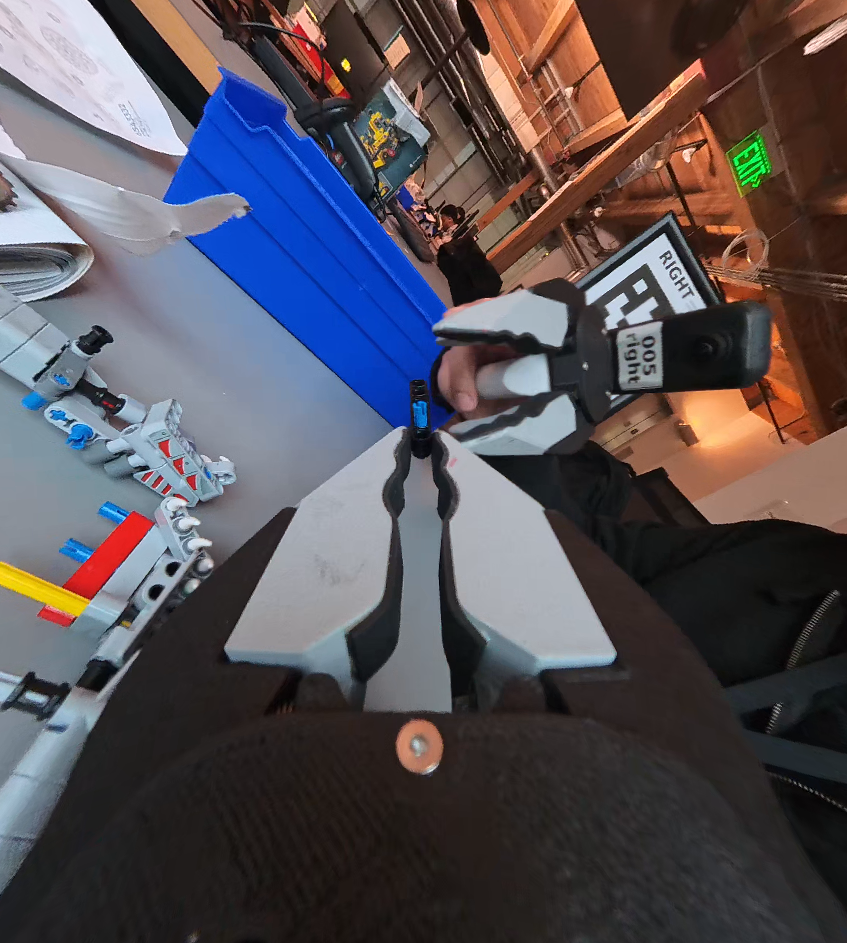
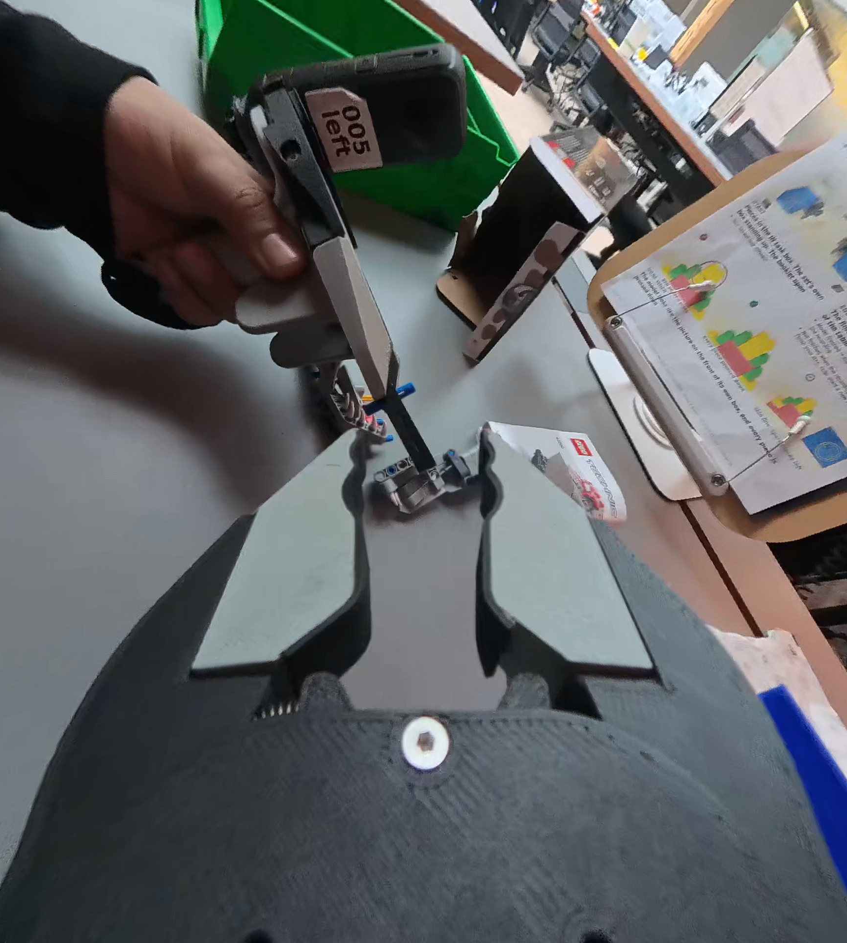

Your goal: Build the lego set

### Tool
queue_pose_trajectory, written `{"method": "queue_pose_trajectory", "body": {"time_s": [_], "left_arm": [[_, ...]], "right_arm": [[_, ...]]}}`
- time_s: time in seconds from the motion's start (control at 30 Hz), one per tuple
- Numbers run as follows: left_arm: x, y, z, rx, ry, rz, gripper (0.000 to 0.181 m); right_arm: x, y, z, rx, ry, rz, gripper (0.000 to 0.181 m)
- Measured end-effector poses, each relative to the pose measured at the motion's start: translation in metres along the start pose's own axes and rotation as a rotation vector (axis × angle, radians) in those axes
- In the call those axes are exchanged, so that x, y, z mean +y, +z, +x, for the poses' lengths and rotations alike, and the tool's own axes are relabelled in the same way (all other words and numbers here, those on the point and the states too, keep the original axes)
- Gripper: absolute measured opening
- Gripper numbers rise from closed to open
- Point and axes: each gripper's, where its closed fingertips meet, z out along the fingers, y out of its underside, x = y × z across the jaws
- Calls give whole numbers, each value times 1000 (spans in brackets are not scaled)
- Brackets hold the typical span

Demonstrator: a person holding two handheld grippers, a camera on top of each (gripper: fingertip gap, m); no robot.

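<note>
Lego beam (image 1: 418,414), one, pinched by left gripper (image 1: 419,449); right gripper (image 2: 418,459) gapes.

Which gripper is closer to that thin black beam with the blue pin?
Left. The left gripper is shut on the black beam, pinching its end. The right gripper hangs open just beside it, not touching.

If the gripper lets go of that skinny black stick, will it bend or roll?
The black stick probably stays stiff; it stands straight out from the left gripper. It looks light, pinched only at its end. Dropped, the blue peg across it might stop rolling.
</note>
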Motion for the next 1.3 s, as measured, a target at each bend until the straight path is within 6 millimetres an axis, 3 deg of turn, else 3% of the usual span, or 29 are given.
{"method": "queue_pose_trajectory", "body": {"time_s": [0.1, 0.17, 0.3, 0.47, 0.6, 0.7, 0.87, 1.03, 1.13, 1.3], "left_arm": [[-1, -1, 0, 12, -10, 7, 5], [3, 2, 3, 25, -12, -18, 4], [2, 2, 5, 14, 8, -20, 5], [-19, -14, 11, -37, 202, 28, 4], [-10, -15, 11, -117, 410, -66, 14], [5, -1, 24, 1, 410, -100, 16], [3, 7, 45, 135, 357, -26, 13], [7, 11, 34, 34, 445, -38, 5], [-1, 6, 24, -135, 612, -63, 5], [-2, 3, 14, -365, 932, -146, 5]], "right_arm": [[1, 2, -8, -74, 27, -16, 31], [6, 6, -10, -86, 21, -32, 17], [13, 14, -13, -85, -12, -87, 5], [6, 14, -6, -144, 355, 31, 4], [-10, 9, -15, -266, 577, 184, 4], [-21, 5, -22, -347, 659, 253, 4], [-29, -1, -31, -516, 849, 349, 4], [-19, 1, -32, -526, 867, 353, 5], [-6, -2, -23, -428, 797, 275, 4], [-11, -5, -28, -474, 845, 271, 5]]}}
